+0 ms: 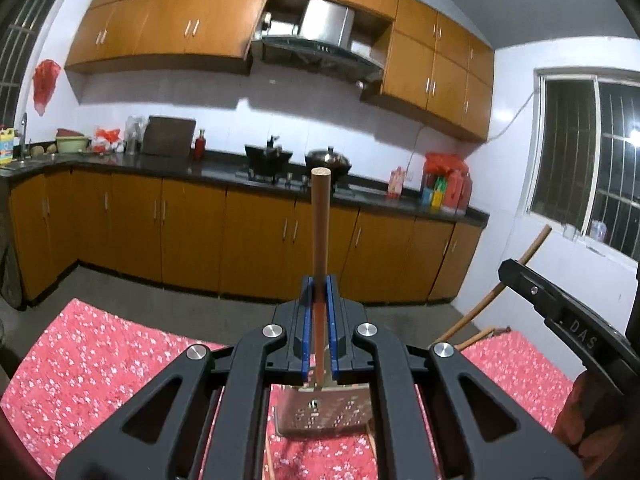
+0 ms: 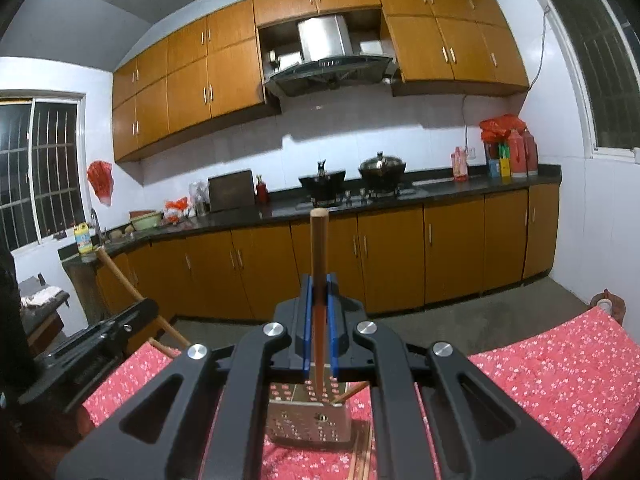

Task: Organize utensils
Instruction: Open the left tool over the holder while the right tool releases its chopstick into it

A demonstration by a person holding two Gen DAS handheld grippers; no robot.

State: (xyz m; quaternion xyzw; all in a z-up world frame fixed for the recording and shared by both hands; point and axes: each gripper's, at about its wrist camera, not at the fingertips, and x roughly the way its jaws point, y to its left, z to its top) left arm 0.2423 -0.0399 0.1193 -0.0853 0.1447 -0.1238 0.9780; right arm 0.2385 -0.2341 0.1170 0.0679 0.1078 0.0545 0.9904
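My left gripper (image 1: 320, 286) is shut on a round wooden utensil handle (image 1: 321, 224) that stands upright between the blue pads. My right gripper (image 2: 319, 286) is shut the same way on a second wooden handle (image 2: 319, 240). Below each gripper a perforated metal utensil holder (image 1: 324, 414) (image 2: 308, 418) stands on the red floral tablecloth (image 1: 100, 360) (image 2: 560, 372). A thin wooden stick (image 2: 352, 392) leans in the holder. The lower ends of both held utensils are hidden by the gripper bodies. Each view shows the other gripper at its side edge: the right gripper (image 1: 516, 276) and the left gripper (image 2: 140, 310).
Chopsticks (image 2: 362, 454) lie on the cloth beside the holder. More wooden sticks (image 1: 472, 316) show at the table's far right edge. Beyond the table is bare floor, then a dark counter (image 1: 224, 168) with two woks (image 1: 328, 158), bottles and orange cabinets.
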